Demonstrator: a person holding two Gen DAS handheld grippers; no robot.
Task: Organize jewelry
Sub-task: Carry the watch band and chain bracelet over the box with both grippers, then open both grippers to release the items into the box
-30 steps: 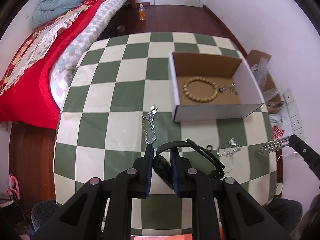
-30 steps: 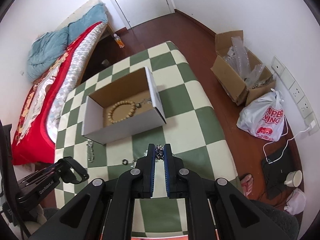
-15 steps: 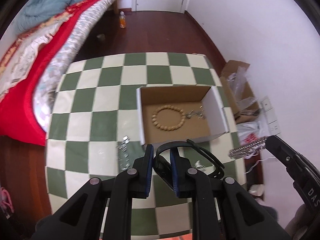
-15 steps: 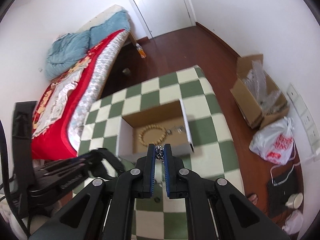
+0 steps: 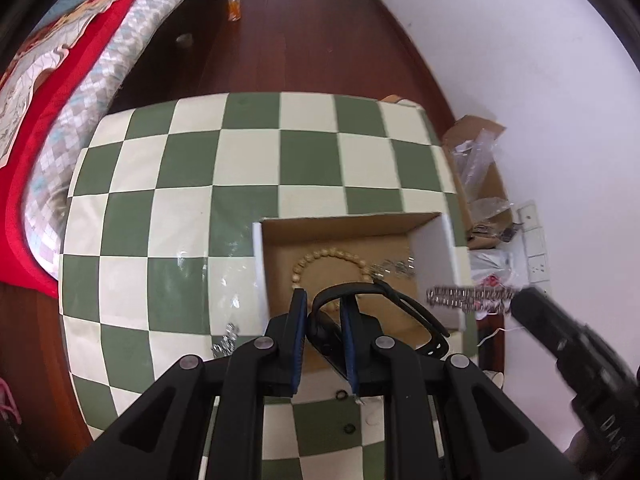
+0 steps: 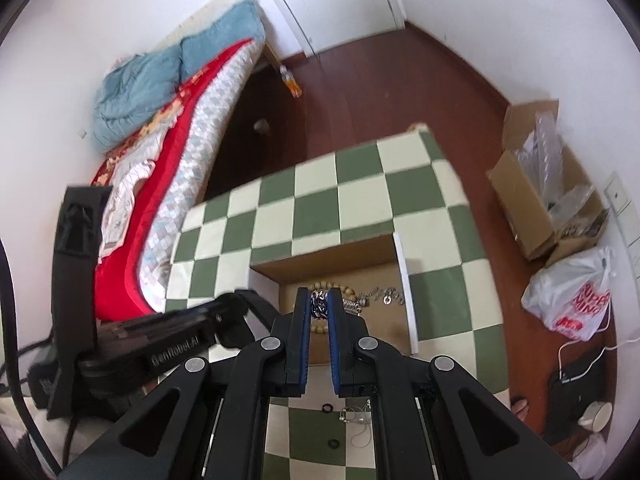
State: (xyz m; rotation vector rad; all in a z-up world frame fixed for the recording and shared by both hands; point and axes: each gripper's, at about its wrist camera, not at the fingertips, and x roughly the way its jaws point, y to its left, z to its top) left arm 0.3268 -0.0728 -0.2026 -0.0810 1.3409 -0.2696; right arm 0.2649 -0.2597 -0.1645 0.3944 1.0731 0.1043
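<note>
My left gripper (image 5: 323,300) is shut on a black watch (image 5: 360,312), its strap looping out to the right, above the open cardboard box (image 5: 259,276). Inside the box lie a wooden bead bracelet (image 5: 320,260) and a small silver piece (image 5: 394,267). My right gripper (image 6: 319,304) is shut on a silver chain (image 6: 319,306), hovering over the same box (image 6: 406,288); in the left wrist view the chain (image 5: 468,296) sticks out sideways over the box's right wall. The left gripper's body (image 6: 172,344) shows at the left of the right wrist view.
The box stands on a green and cream checkered table (image 5: 180,200). A silver chain (image 5: 226,340), small black rings (image 6: 327,408) and a thin silver piece (image 6: 354,414) lie on the near part. A bed (image 6: 168,128) is left; a carton (image 6: 548,200) and bag (image 6: 576,296) right.
Both grippers have risen and moved forward over the box, each still holding its item. The box now sits directly beneath the fingertips.
</note>
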